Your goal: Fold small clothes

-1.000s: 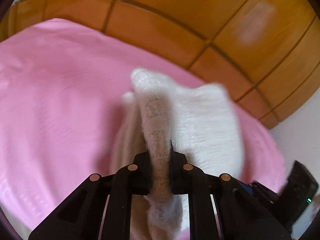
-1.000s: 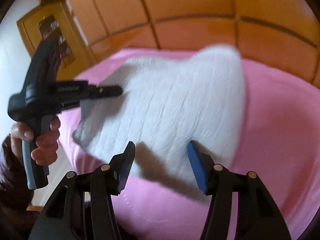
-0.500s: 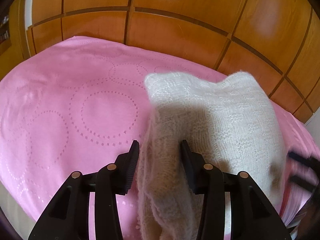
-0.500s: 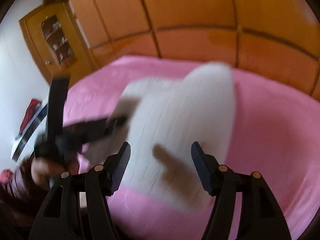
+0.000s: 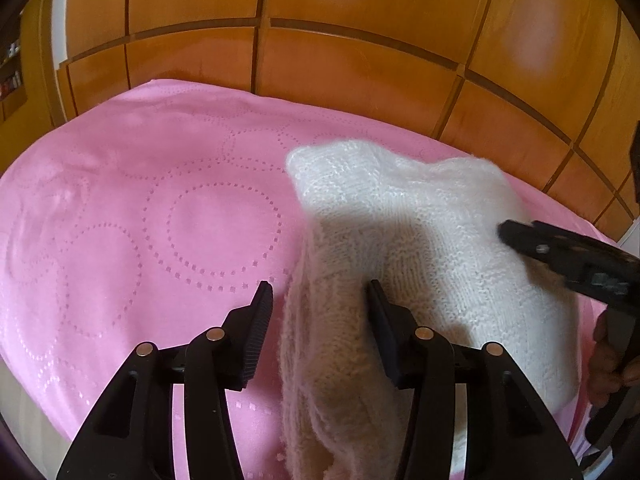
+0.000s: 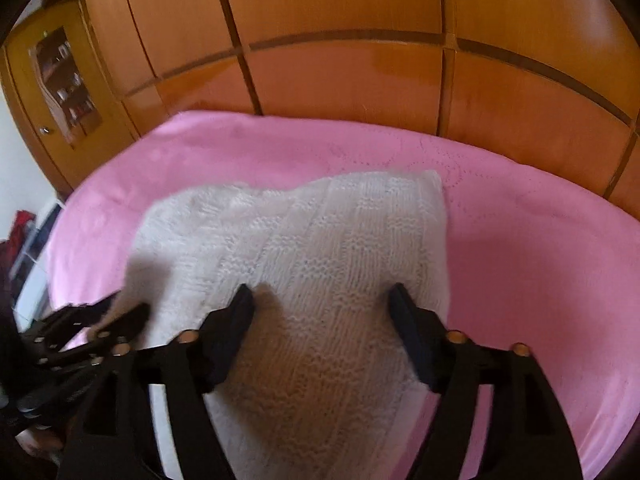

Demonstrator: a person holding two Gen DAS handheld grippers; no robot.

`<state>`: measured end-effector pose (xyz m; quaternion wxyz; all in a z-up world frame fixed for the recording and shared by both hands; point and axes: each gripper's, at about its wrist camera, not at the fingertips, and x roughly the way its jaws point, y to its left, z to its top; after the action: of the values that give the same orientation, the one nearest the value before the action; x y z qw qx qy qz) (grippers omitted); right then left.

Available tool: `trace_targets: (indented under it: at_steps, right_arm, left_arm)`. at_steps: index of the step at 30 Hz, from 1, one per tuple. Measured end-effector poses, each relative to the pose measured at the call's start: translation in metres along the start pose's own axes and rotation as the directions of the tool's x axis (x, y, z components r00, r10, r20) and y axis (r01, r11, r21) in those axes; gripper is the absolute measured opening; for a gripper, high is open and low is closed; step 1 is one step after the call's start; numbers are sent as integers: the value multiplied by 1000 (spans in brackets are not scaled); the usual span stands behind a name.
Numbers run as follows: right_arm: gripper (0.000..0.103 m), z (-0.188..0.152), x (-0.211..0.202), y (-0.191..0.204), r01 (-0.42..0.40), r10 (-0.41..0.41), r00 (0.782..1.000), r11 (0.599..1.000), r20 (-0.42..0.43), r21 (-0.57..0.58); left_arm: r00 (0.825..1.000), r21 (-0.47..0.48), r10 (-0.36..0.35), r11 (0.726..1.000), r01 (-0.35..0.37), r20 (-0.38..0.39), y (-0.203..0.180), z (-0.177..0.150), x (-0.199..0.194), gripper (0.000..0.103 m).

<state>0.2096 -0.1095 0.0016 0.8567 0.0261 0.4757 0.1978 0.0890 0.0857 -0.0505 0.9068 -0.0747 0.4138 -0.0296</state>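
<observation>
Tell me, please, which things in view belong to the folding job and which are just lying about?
Job in hand:
- white knitted garment, lying on the pink embossed bedspread
- left hand-held gripper, jaws opening, knit fold between them
- right hand-held gripper, jaws opening above the knit

Lying about:
- orange wooden panelled wardrobe
- glass-fronted wooden cabinet

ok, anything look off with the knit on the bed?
The white knit isn't flat: its left edge stands up as a bunched ridge between the opening left tool pads, loose fluff at the hem. No damage visible.

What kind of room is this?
Probably a bedroom: a pink dotted-circle bedspread lies before a glossy wooden panelled wardrobe, with a white knitted garment on the spread.
</observation>
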Motion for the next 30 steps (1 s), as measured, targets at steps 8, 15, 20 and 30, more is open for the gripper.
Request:
trace_targets:
  at_steps: [8, 15, 20, 30]
  right_arm:
    - [94, -11, -27, -36, -63, 57, 997, 984, 44, 169]
    - [98, -26, -27, -54, -122, 121, 992, 954, 20, 274]
    - [100, -38, -33, -63, -168, 174, 985, 940, 8, 298]
    - [101, -40, -11, -93, -347, 388, 922, 843, -17, 412]
  left_arm:
    - [1000, -19, -10, 1000, 10, -2, 6, 0, -1, 54]
    - [1000, -33, -20, 999, 20, -10, 11, -1, 0, 61]
    - [1000, -17, -9, 1000, 9, -5, 12, -2, 1, 69]
    - [982, -97, -179, 980, 173, -55, 46, -3, 18, 78]
